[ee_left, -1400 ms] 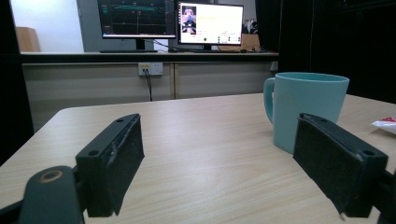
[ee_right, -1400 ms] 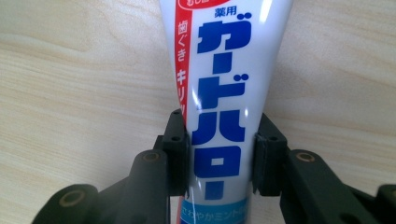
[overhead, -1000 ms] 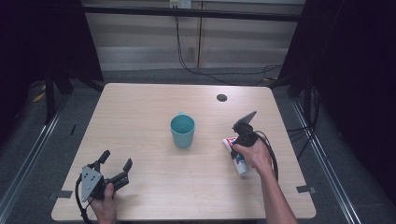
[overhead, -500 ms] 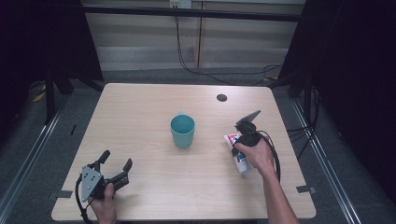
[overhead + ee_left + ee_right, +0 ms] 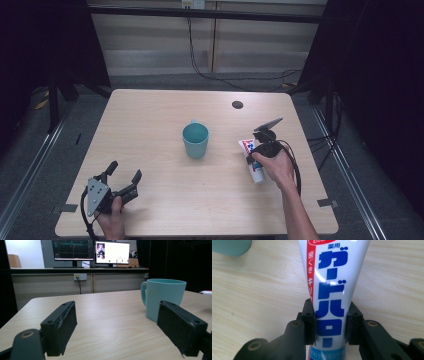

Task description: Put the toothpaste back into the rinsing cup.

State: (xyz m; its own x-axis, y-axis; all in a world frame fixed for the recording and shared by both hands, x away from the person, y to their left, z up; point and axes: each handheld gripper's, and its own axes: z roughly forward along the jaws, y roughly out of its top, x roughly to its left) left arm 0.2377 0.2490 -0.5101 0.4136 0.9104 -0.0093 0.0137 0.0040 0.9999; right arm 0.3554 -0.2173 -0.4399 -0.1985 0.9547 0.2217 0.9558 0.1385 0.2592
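A white toothpaste tube [image 5: 332, 285] with blue and red lettering lies on the wooden table [image 5: 150, 130], right of centre [image 5: 251, 159]. My right gripper [image 5: 329, 325] is shut on the tube's lower part, one pad pressed on each side. In the high view the right gripper [image 5: 260, 150] points down at the tube with a hand on top of it. A teal mug [image 5: 195, 140] stands upright mid-table; it also rises beyond my left jaws [image 5: 163, 297]. My left gripper [image 5: 122, 172] rests open at the near left corner, with nothing between its pads [image 5: 62, 325].
A small black disc [image 5: 237, 104] lies near the table's far edge. Cables hang behind the table. Monitors [image 5: 91, 251] stand on a desk beyond the far edge. Bare wood stretches between the mug and the left gripper.
The right hand and the toothpaste tube have shifted slightly on the table. The left gripper and the mug have stayed where they were.
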